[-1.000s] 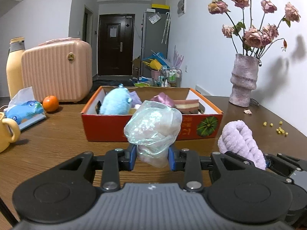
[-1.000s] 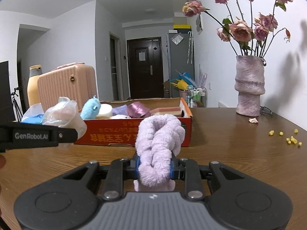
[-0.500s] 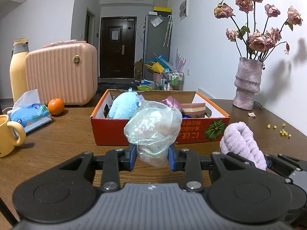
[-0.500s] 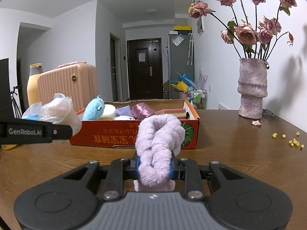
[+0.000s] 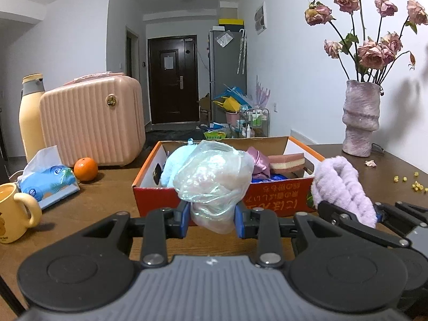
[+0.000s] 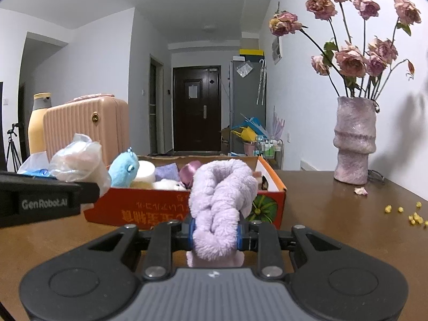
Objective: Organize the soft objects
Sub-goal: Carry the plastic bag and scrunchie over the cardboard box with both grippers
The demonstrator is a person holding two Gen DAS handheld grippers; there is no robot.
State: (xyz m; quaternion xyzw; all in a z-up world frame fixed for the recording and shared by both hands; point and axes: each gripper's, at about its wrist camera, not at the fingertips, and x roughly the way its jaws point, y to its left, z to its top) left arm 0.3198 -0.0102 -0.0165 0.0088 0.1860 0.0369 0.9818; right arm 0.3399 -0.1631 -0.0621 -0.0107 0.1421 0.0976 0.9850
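Observation:
My left gripper [image 5: 212,219] is shut on a crumpled clear plastic bag [image 5: 214,179], held just in front of the red cardboard box [image 5: 278,200]. My right gripper [image 6: 215,234] is shut on a fluffy lilac twisted headband [image 6: 222,203]; this headband [image 5: 342,187] also shows at the right of the left wrist view. The box [image 6: 149,211] holds a blue plush toy [image 6: 124,168], a purple satin piece [image 5: 258,160], a pink and cream sponge [image 5: 286,160] and other soft items. Both grippers hover over the wooden table, side by side, short of the box's near wall.
A pink ribbed suitcase [image 5: 93,123], a cream bottle [image 5: 30,117], an orange [image 5: 85,169], a tissue pack [image 5: 45,179] and a yellow mug [image 5: 13,214] stand at the left. A vase of dried roses [image 5: 361,117] stands far right, with yellow crumbs [image 5: 414,184] on the table.
Both grippers have drawn closer to the box, which looks larger now, and the view has shifted a little. The bag and the headband stay gripped.

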